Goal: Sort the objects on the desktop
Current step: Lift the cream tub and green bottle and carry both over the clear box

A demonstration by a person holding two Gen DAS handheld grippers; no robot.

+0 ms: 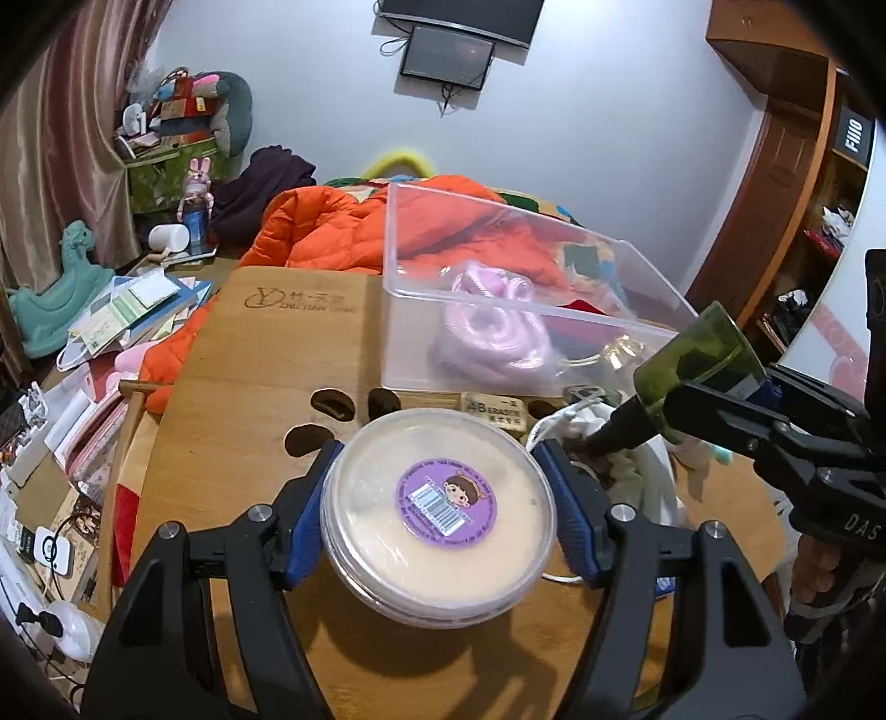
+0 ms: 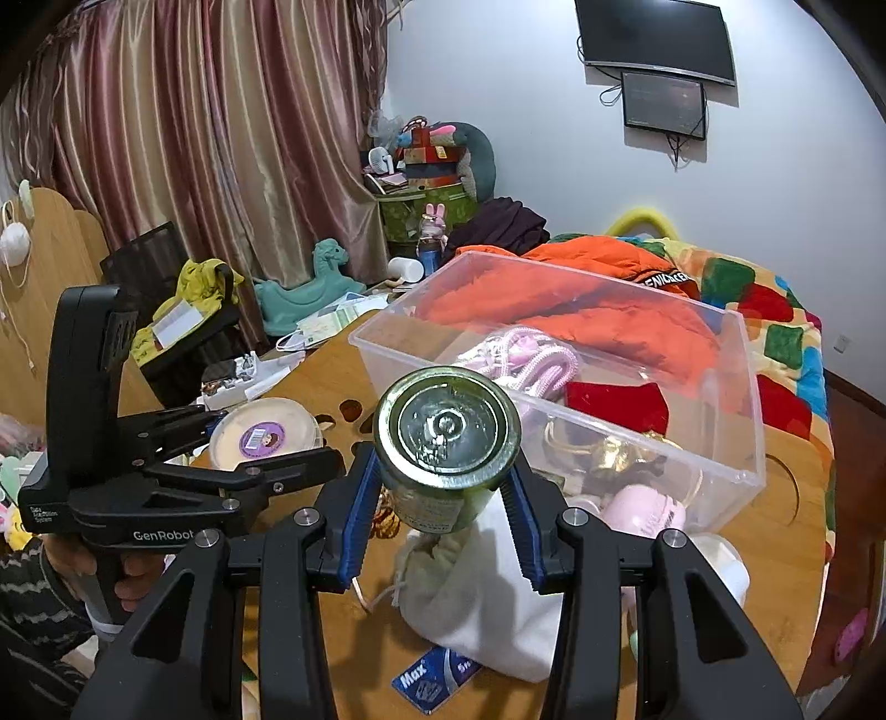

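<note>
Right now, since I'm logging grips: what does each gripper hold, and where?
The left gripper clamps the round lidded tub across its rim; the right gripper grips the green glass bottle around its body, base outward.

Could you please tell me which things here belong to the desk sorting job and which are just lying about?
Part of the job:
- round tub in the left claw
- green bottle in the right claw
- clear bin
- white pouch
- eraser

Just lying about:
- orange jacket
- toy horse
- curtain
- wall screens
</note>
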